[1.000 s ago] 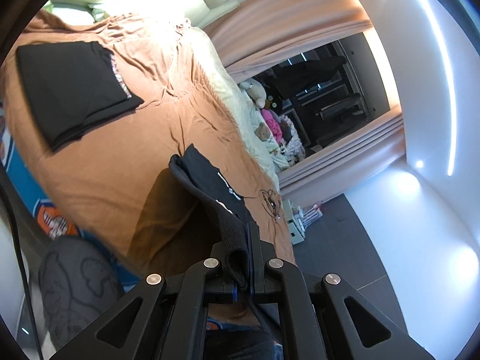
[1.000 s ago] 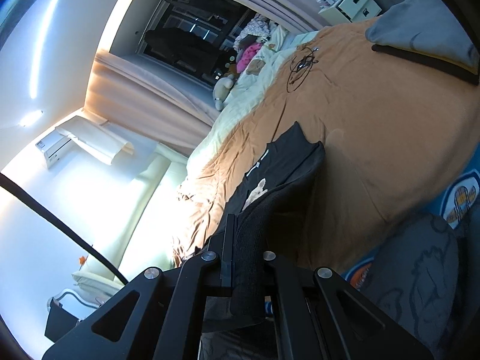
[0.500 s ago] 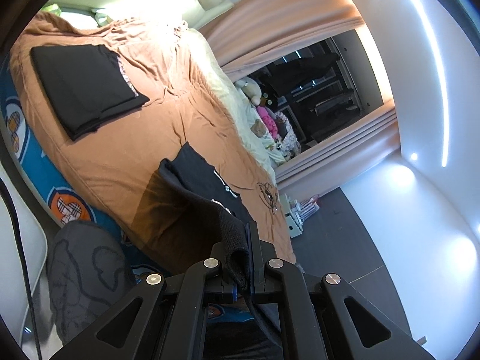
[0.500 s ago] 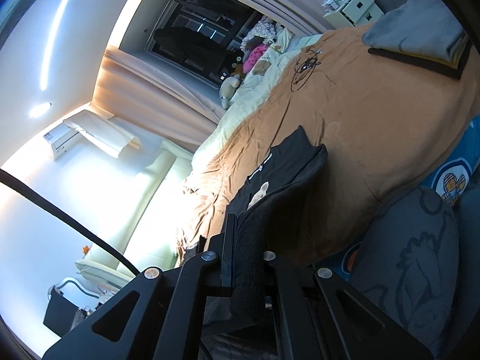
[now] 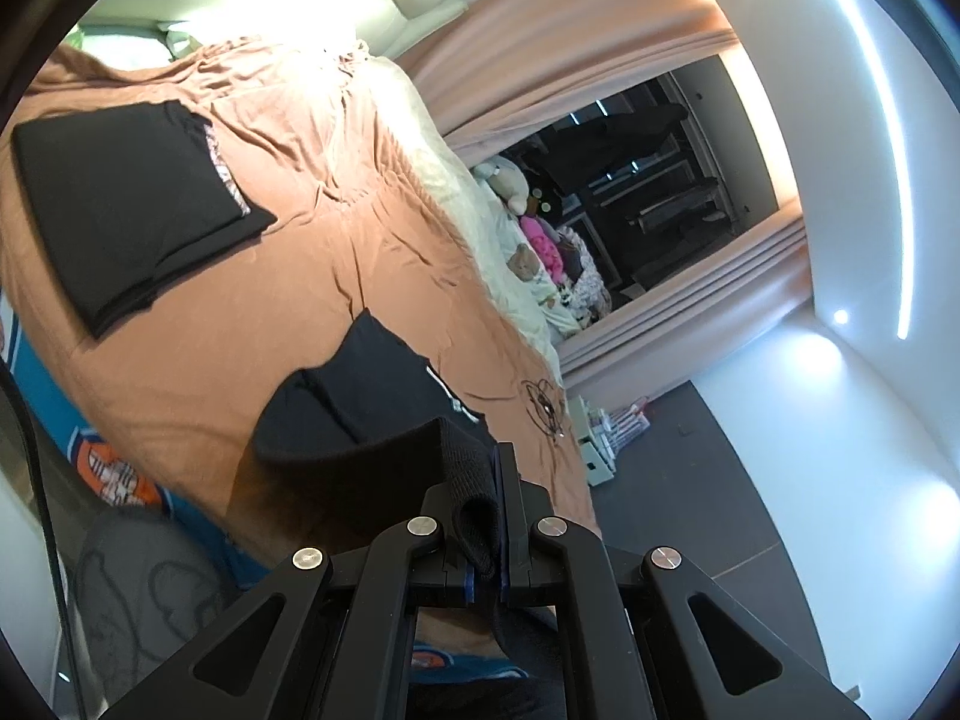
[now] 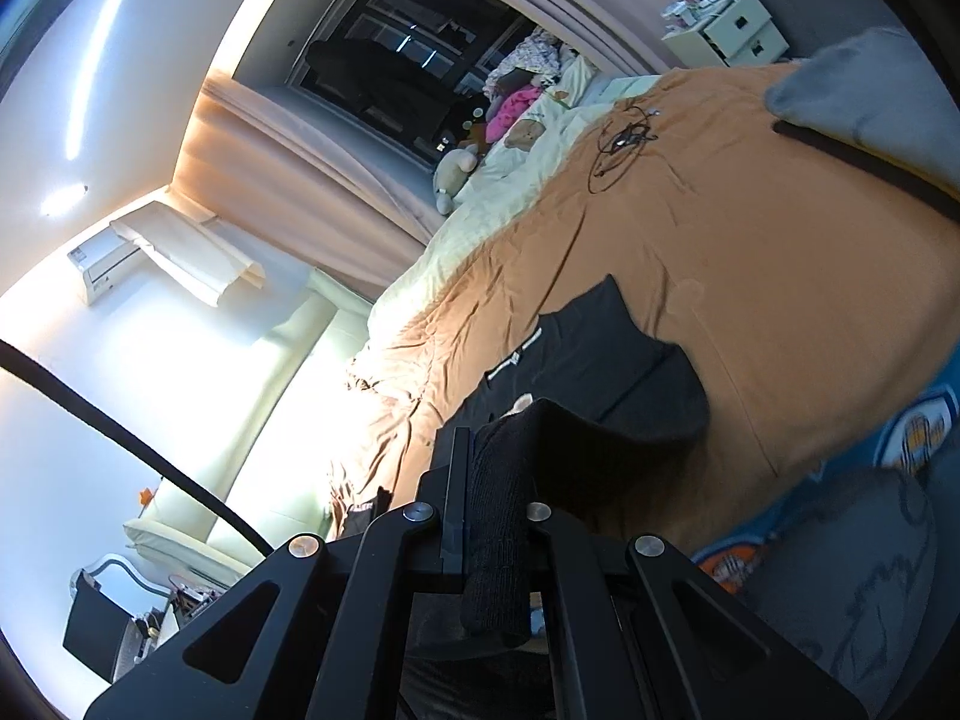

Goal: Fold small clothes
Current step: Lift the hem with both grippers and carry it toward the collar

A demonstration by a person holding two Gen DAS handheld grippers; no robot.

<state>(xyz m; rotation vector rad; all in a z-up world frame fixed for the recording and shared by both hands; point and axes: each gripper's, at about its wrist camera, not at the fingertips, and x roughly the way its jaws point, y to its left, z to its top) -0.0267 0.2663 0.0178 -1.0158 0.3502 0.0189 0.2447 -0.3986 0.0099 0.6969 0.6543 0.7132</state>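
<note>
Brown bedspread; black tee, ribbed hem pinched in both tongs, lifted edge.

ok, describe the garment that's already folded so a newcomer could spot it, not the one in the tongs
Start at the bed with the orange-brown bedspread. In the left wrist view, the folded black garment lies flat near the bed's edge, apart from the black garment being held. It is a neat rectangle with a patterned pale strip along one edge, touched by neither tongs.

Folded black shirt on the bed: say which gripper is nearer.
Left. The left gripper has the folded black shirt ahead to its left; the right gripper is farther off rightward.
</note>
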